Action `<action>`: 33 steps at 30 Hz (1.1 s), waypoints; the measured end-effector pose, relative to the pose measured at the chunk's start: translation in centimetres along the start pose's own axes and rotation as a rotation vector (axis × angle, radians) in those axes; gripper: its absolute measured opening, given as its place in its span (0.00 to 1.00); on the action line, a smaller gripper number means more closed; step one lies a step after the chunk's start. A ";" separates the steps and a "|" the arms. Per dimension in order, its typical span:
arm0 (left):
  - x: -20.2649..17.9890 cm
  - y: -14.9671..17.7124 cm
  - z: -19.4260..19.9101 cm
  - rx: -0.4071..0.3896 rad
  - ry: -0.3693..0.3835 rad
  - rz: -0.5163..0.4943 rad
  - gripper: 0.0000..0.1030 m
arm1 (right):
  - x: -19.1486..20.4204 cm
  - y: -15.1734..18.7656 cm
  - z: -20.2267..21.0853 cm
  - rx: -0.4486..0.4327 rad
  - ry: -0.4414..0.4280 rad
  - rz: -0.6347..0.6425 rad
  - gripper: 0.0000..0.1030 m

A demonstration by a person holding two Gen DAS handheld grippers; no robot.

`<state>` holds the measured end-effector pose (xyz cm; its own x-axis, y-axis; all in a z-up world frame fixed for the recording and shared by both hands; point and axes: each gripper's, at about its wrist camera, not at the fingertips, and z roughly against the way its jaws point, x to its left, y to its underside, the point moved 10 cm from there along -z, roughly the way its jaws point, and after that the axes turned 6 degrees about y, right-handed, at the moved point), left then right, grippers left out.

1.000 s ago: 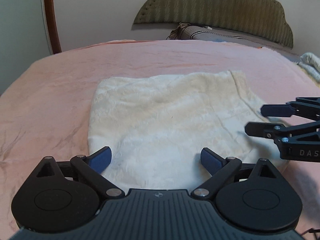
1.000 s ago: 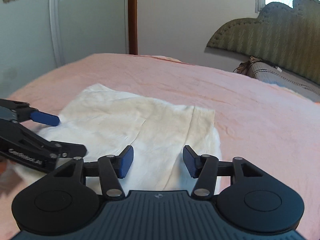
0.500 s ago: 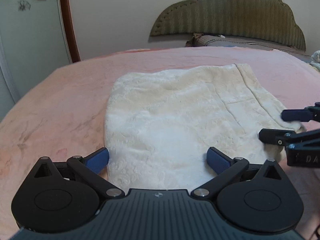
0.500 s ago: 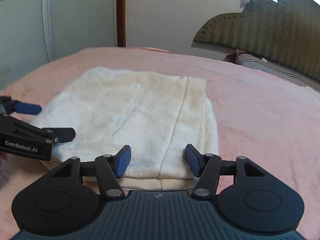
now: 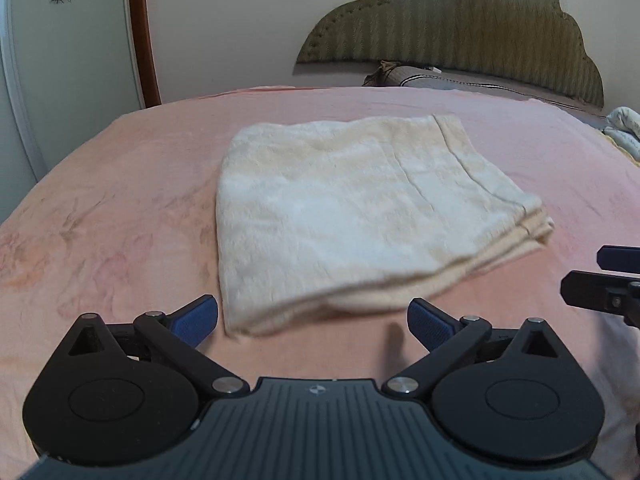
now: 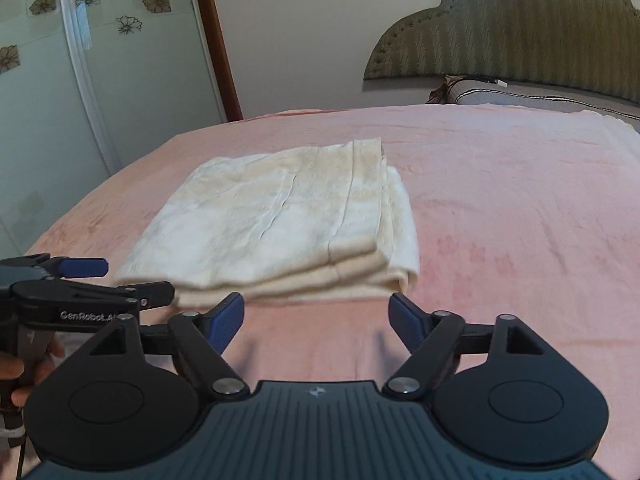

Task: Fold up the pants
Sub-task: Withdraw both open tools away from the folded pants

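At the bottom of the left wrist view the left gripper (image 5: pixel 314 318) stood with its jaws wide apart over bare pink bedspread (image 5: pixel 120 216), nothing between them, and at the bottom of the right wrist view the right gripper (image 6: pixel 316 316) had its jaws spreading wider, likewise with nothing between them. Just beyond both sets of blue pads, in the middle of each frame, the cream pants (image 5: pixel 360 216) lay folded into a flat layered rectangle on the bedspread, touched by neither gripper. Farther back, at the upper right, a pillow (image 5: pixel 460 78) lay against a green padded headboard (image 5: pixel 460 24).
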<state>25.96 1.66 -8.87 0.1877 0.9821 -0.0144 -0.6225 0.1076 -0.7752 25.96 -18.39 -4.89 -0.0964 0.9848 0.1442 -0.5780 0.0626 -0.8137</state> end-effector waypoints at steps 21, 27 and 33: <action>0.8 5.4 2.9 0.015 -0.001 0.062 1.00 | 4.0 6.7 1.3 0.116 0.134 0.012 0.94; 0.8 5.5 2.8 0.014 0.002 0.064 1.00 | 4.1 6.9 1.0 0.097 0.156 0.054 0.98; 0.8 5.5 2.8 0.013 0.001 0.063 1.00 | 4.2 7.2 0.8 0.065 0.161 0.066 1.00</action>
<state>20.58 3.49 -11.38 0.1486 0.9868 -0.0639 -0.6432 0.0474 -0.7642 20.75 -13.97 -9.73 -0.0076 1.0000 -0.0049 -0.6260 -0.0086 -0.7798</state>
